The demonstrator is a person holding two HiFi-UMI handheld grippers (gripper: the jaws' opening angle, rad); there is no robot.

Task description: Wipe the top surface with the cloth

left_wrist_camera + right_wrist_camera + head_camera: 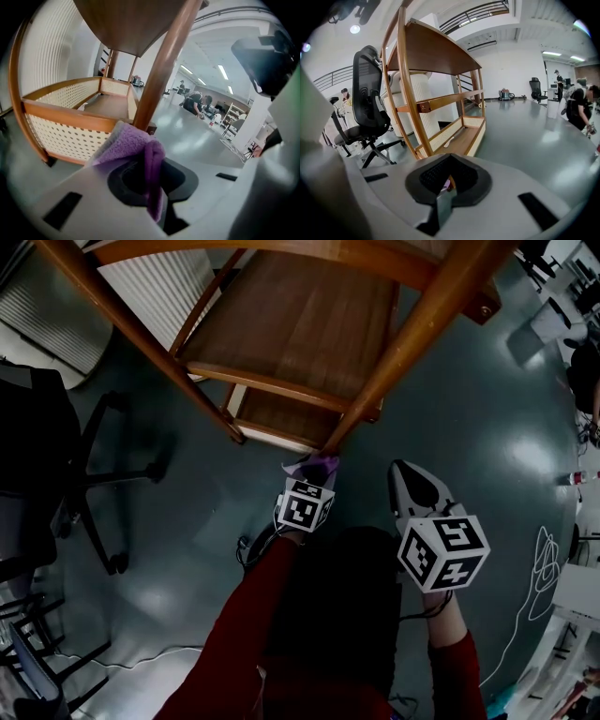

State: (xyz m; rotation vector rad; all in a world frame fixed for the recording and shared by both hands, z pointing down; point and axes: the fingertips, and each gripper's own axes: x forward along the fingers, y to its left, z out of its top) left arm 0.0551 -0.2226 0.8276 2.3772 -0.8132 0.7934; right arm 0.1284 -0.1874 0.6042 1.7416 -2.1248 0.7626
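- The left gripper (152, 187) pinches a purple terry cloth (137, 146). The cloth is soft and nubbly, folded over the dark jaw pads and hanging in a loose flap.
- The right gripper (446, 183) has its jaws pressed together, empty. In the head view it sits at the left one's 3 o'clock, just beside it but apart.
- At the cloth's 12 o'clock, close by, rises the round, smooth wooden leg (163, 70) of the shelf unit (291, 324). Whether cloth and leg touch I cannot tell.
- The top board (436, 51), brown with a curved edge, lies well above the cloth.
- The lower tray (65, 136) has pale perforated walls set in a wooden rim. A pale slim thing (449, 140) lies in it.
- The glossy grey floor (469, 409) lies open from 1 to 5 o'clock of the grippers.
- A black office chair (56, 456) on castors stands at 9 o'clock, well apart.
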